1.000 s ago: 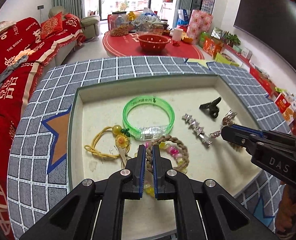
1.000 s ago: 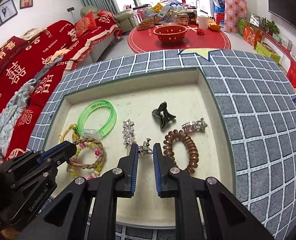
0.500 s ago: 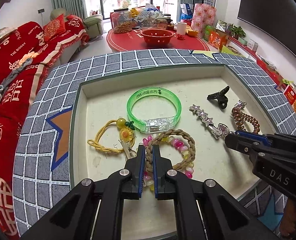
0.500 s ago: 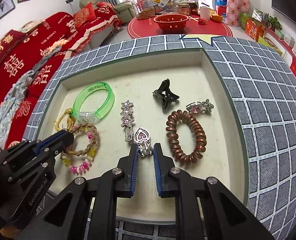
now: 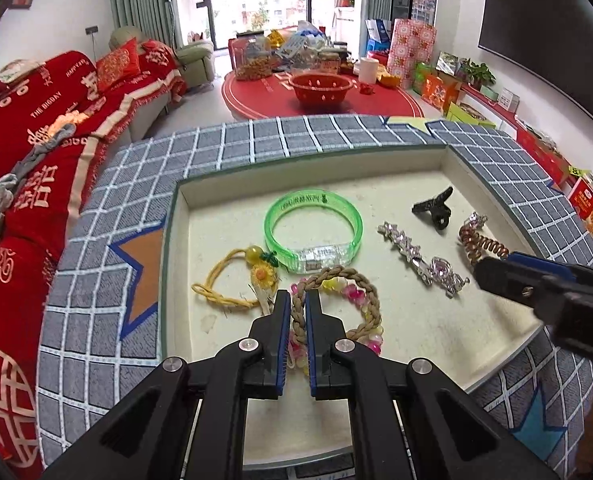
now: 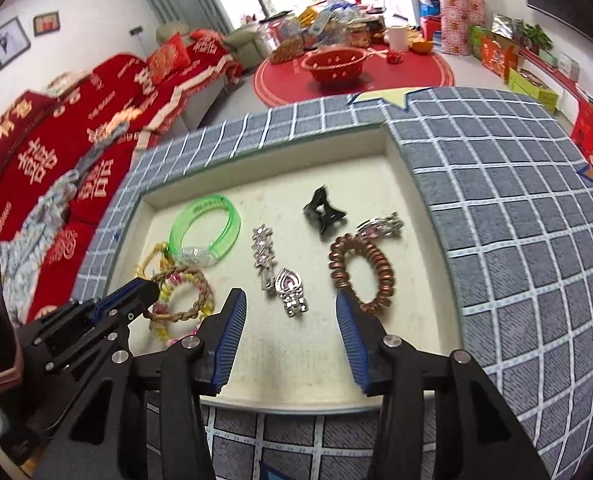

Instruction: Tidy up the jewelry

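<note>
My right gripper (image 6: 288,312) has sprung wide — a second ago its fingers pinched the heart clip (image 6: 290,290), which now lies loose just ahead between them, apparently touching the star clip's (image 6: 263,249) end.

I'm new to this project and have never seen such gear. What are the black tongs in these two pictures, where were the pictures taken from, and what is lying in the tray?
There is no robot here: a person carries a hand-held gripper in each hand, with a wide-angle camera on each looking along its two fingers. One picture comes from the left hand-held gripper, the other from the right hand-held gripper.

Both look down into a shallow cream tray set in a grey checked surface. In it lie a green bangle, a yellow hair tie, a braided bracelet with a beaded one, a star hair clip, a heart clip, a black claw clip and a brown spiral hair tie.

The left one's fingers are nearly shut around the braided bracelet. The right one is open and holds nothing.
</note>
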### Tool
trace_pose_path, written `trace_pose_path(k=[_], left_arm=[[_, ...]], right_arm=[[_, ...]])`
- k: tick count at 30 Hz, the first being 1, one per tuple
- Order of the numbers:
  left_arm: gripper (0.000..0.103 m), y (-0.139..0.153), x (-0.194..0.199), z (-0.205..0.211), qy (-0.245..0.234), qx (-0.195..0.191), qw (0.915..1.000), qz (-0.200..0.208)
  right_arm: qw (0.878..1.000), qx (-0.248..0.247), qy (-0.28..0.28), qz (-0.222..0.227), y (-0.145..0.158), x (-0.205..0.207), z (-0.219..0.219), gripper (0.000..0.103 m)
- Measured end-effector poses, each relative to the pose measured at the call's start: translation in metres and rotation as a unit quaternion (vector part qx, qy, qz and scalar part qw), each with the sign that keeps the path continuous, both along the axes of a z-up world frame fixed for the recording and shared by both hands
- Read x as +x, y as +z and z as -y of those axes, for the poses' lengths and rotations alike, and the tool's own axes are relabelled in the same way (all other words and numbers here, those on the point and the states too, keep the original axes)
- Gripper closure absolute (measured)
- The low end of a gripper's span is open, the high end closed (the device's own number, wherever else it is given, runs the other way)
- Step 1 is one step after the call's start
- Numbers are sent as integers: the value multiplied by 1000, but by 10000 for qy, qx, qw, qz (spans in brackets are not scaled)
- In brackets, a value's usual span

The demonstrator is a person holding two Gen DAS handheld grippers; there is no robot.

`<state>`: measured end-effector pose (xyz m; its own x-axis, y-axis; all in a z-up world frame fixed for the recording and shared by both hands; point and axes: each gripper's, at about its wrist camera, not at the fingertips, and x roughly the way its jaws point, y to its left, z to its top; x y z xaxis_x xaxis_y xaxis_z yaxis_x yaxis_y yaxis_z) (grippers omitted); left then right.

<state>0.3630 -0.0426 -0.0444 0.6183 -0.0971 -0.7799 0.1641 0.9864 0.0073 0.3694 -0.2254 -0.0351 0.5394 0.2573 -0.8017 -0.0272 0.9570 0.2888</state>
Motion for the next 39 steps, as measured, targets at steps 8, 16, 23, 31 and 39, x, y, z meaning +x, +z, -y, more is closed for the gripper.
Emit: trace_pose_path(k=[8,16,23,31,39], left_arm=[[83,3,4,6,-57,69,10000,33],[83,7,7,8,34,98,9999,96],[3,14,7,3,174,24,9997,198],[0,15,5,0,280,173,9982,508],[0,22,-9,-6,372,214,9976,549]], right_arm=[[9996,-14,-225,182,17,-14,14,52],[9995,-8,-256,204,22,-21,22,52],[9995,-80,-227,180,20,-22,22,52],[9986,-428,-251,177,19,-22,16,44],[9970,-430,-407,490,26,-36,19,0]])
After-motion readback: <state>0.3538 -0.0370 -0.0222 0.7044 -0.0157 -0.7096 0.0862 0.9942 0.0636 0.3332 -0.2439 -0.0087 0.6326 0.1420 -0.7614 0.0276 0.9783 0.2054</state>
